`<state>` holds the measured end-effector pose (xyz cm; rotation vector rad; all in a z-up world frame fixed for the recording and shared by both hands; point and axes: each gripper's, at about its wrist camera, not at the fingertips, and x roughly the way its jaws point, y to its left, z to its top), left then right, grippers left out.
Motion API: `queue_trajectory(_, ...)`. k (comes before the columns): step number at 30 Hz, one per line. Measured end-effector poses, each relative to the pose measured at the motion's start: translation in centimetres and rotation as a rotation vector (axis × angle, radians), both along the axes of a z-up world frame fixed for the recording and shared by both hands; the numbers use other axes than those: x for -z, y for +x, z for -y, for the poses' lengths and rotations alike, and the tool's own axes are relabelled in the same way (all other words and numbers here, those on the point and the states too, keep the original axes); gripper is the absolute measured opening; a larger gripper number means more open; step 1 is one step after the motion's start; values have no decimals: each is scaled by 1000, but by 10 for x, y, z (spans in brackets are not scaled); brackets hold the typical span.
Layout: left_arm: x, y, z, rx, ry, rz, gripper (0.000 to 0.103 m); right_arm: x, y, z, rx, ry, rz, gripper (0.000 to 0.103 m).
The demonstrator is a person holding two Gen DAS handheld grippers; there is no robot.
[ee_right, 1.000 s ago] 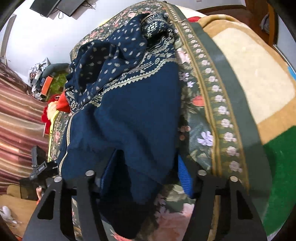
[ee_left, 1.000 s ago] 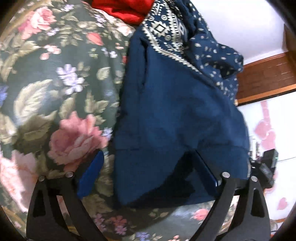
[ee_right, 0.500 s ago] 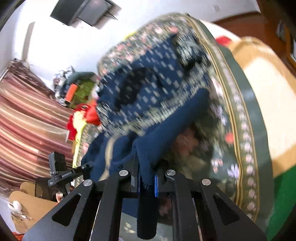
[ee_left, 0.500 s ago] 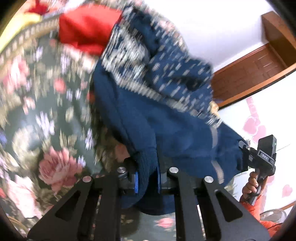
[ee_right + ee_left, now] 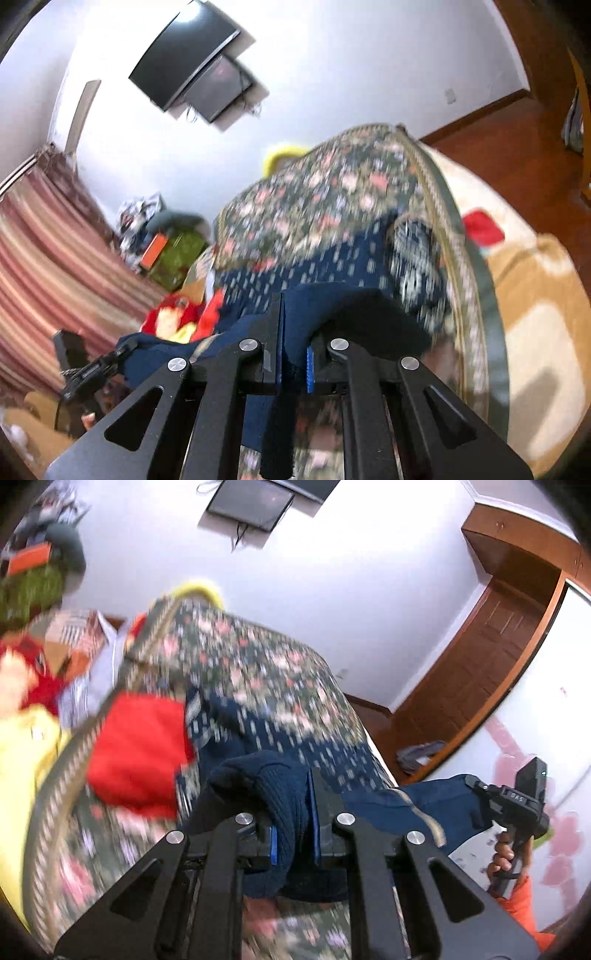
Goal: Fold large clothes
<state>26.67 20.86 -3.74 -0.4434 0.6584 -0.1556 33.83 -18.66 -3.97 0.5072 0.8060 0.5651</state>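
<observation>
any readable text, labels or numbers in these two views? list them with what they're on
None reads with certainty.
Small light characters on the right gripper's body, in the left wrist view: too small to read.
Print on the cardboard box beside the bed: blurred.
Wall screen: dark, no text.

At the bottom middle of the picture, the left gripper (image 5: pixel 293 830) pinches a thick fold of the dark blue sweater (image 5: pixel 284 794) between its blue pads. The sweater stretches to the right, where the right gripper (image 5: pixel 480 805) grips its other end, with a hand (image 5: pixel 504 856) under it. Behind lies a flowery blanket (image 5: pixel 258 664), blurry. A red cloth (image 5: pixel 140 749) sits at the left. A black screen (image 5: pixel 251 502) hangs on the white wall at the top.
</observation>
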Motion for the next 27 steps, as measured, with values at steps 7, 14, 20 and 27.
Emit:
queue_trajectory(7,2,92,-2,-52,88,-10,12,10,71,-12,63,-58,-7,7)
queue_trajectory(14,77,187,-6,-111,130,-168,12,71,140,-16,130,-137,-129,7)
queue_trajectory(20,158,222,-16,-142,111,-317,18,140,171,-17,124,-179,-264,7)
queue_trajectory(27,166,217,-13,-81,139,-325,20,147,164,0,87,-130,-284,17)
